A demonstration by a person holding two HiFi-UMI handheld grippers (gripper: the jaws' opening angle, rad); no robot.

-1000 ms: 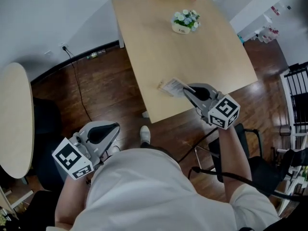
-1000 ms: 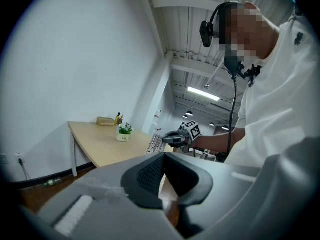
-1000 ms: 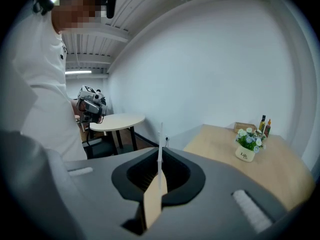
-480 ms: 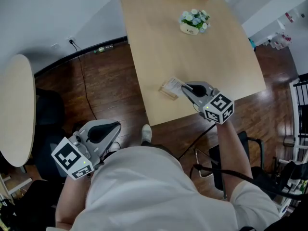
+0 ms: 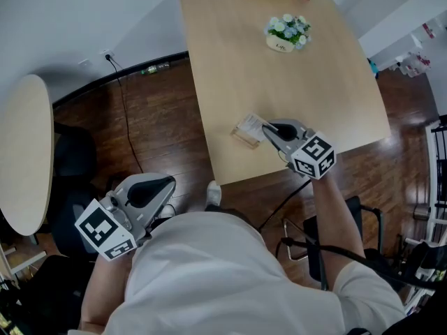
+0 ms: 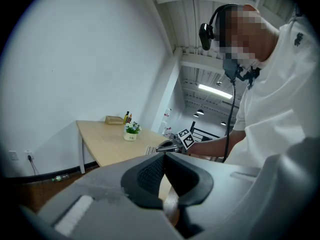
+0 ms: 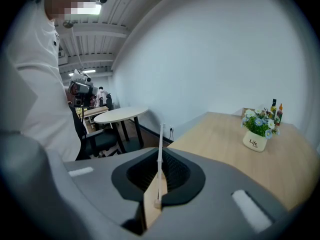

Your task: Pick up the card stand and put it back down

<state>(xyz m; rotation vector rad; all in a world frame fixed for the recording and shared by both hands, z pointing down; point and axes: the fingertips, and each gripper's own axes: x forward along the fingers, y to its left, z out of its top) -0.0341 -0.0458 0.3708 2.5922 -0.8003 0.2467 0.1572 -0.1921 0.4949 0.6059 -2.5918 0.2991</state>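
Card stand (image 5: 248,128): frame centre, over table's (image 5: 230,61) near edge, clamped in my right gripper (image 5: 269,132). Left gripper (image 5: 166,185): lower left, jaws together, empty. Pickup looks done; release remains.

head view: steeply down on table (image 5: 230,61) | left gripper view: sideways, far | right gripper view: near (all share flowerpot (image 5: 285,33))

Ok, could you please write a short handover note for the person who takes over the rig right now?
Left gripper: shut, empty, low over the floor, away from the table.
Right gripper: shut on the card stand, at the table's near edge.
Done: the stand is gripped. Whether its base touches the table I cannot tell.
Left: set it flat, open the jaws, draw back.
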